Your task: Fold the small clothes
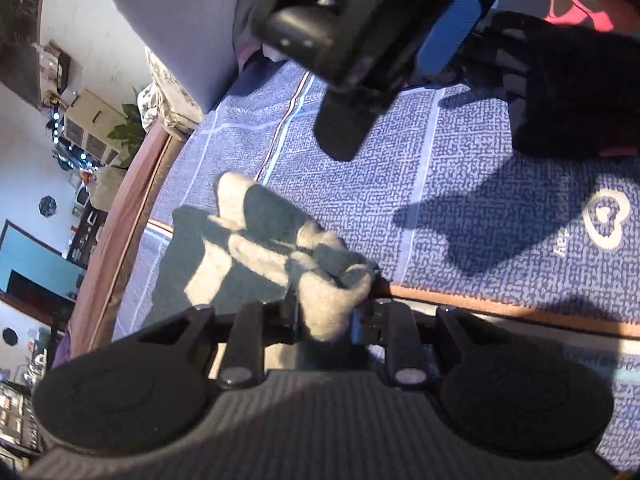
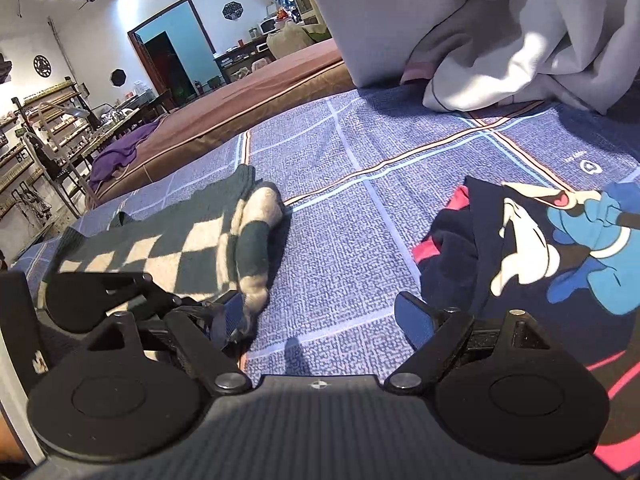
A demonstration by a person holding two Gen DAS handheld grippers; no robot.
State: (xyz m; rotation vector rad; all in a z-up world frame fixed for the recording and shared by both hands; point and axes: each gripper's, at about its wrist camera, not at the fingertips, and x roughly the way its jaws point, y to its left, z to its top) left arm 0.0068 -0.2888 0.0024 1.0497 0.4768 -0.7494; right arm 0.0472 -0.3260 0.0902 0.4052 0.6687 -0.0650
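Observation:
A green-and-cream checked knit garment (image 1: 276, 236) lies on the blue patterned bedspread (image 1: 460, 184). My left gripper (image 1: 326, 314) is shut on a bunched cream edge of it, close to the camera. The garment also shows in the right wrist view (image 2: 192, 240), lying flat at the left with its rolled edge toward the middle. My right gripper (image 2: 324, 312) is open just above the bedspread (image 2: 340, 240), its left finger (image 2: 232, 316) touching the garment's rolled edge. In the left wrist view the right gripper's body (image 1: 352, 40) hangs overhead.
A dark cartoon-print shirt (image 2: 540, 248) lies at the right, also showing in the left wrist view (image 1: 560, 80). A white bundle of cloth (image 2: 520, 40) and a grey box (image 2: 380, 20) stand at the back. A brown mattress edge (image 2: 260, 96) borders the bedspread at the left.

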